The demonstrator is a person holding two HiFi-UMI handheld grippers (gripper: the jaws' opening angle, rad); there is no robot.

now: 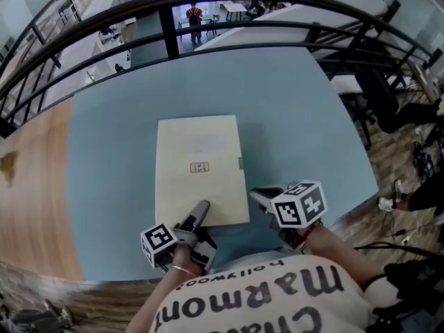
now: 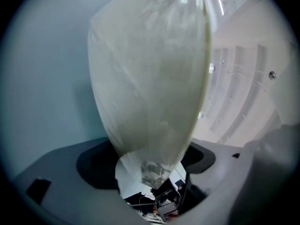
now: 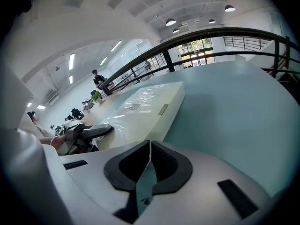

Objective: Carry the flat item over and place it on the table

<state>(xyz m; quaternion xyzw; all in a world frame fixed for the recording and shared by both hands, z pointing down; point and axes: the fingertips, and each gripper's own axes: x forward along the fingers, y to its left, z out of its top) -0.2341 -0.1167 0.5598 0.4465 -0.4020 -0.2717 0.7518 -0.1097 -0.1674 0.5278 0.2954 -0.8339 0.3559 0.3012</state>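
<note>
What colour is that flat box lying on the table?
The flat box is pale cream, clearest in the head view.

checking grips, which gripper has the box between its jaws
The left gripper: its jaws straddle the flat cream box; the right gripper is shut, empty, beside it.

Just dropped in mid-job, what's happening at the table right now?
A person works two grippers over a light blue table. A flat cream box lies flat on it. The left hand-held gripper has its jaws set wide around the box's near edge; whether the pads press on it is unclear. The right hand-held gripper is shut and empty, just off the box's near right corner. The placing looks all but done.
</note>
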